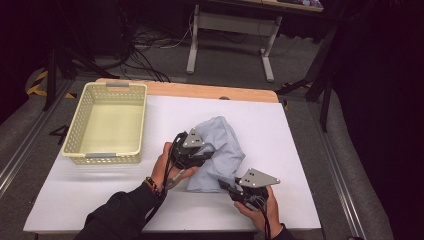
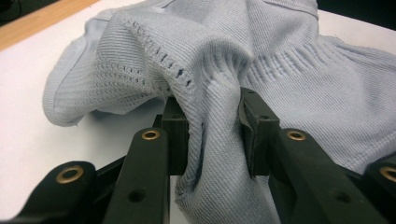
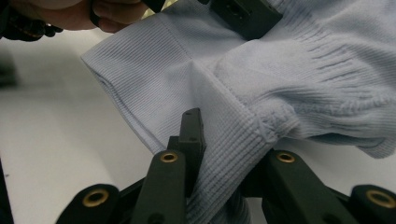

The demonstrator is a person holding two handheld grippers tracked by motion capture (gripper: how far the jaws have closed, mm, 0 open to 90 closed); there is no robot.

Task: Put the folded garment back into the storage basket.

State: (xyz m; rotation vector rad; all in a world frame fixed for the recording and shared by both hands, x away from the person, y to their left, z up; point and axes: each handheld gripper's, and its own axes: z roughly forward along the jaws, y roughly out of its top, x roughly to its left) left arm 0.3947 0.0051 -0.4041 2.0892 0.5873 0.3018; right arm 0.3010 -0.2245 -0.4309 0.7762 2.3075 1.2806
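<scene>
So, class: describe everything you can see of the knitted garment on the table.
The garment is pale blue-grey knit with ribbed bands and a row of small eyelet holes. It lies crumpled on the white table, right of the basket. The left gripper pinches a bunched fold; the right gripper clamps a ribbed edge.

I have the sweater (image 1: 220, 150) bunched between my left gripper's fingers (image 2: 175, 130) and my right gripper's fingers (image 3: 191, 135); the basket (image 1: 80, 125) sits well left of them on the table (image 1: 280, 150).
</scene>
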